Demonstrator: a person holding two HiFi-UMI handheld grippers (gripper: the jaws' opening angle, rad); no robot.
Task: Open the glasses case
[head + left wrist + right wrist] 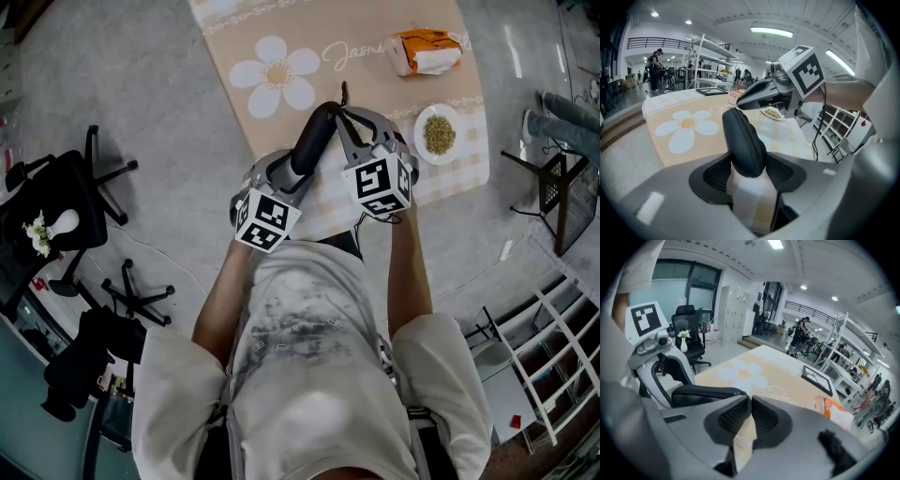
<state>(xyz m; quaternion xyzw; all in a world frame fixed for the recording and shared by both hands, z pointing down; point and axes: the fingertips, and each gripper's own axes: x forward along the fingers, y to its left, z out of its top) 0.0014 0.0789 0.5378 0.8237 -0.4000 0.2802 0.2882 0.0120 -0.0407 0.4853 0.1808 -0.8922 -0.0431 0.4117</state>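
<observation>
A black zip-up glasses case (315, 139) is held slanting above the near edge of the table. My left gripper (294, 174) is shut on its lower end, and in the left gripper view both pads press the sides of the case (743, 145). My right gripper (345, 112) meets the case at its far upper end, where a small dark zipper pull (344, 91) sticks out past the tips. In the right gripper view the jaws (750, 398) stand together at the tips, right at the zipper end of the case (701, 395), pinching the pull.
The table wears a beige cloth (375, 23) with a white daisy (276, 75). A small bowl of grains (437, 134) and an orange-and-white packet (427, 52) lie to the right. Black office chairs (56, 211) stand on the floor at left, a white rack (553, 347) at right.
</observation>
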